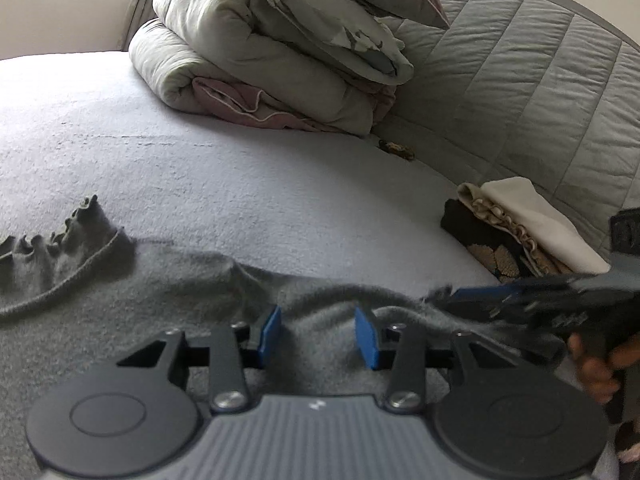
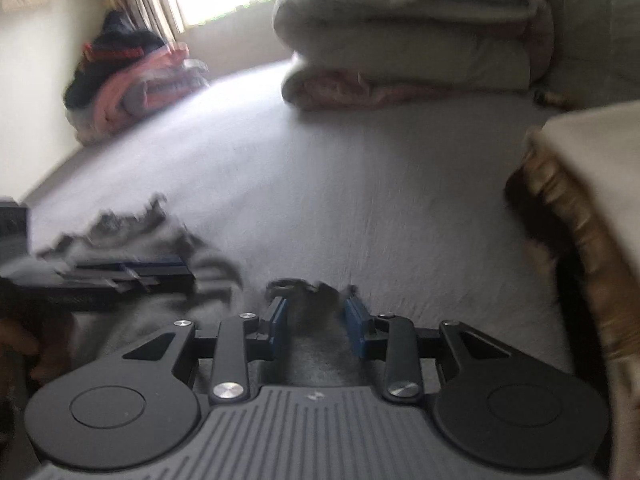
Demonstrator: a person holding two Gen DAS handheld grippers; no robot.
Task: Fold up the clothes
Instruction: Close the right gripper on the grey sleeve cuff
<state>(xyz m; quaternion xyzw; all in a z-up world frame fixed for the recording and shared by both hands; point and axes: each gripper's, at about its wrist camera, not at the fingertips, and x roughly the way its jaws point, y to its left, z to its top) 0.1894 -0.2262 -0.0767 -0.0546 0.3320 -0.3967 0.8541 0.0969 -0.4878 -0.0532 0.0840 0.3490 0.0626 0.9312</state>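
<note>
Hovering low over a grey knit garment (image 1: pixel 168 280) on the pale bed (image 1: pixel 240 168), the left gripper (image 1: pixel 318 332) has its blue pads spread with fabric between them. The right gripper (image 2: pixel 316 326), just to its right, is likewise spread over the garment's near edge. Folded cloths (image 1: pixel 532 224) lie right; rolled quilts (image 1: pixel 248 48) sit far behind.

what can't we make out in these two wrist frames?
- Gray garment: left wrist view, near part hidden under the left gripper body; overall shape unknown.
- Right gripper: right wrist view, motion blur; contact with the cloth unclear.
- Folded cream cloth: right wrist view, cut off by the right edge.
- Small dark object by the headboard: too small to identify.
</note>
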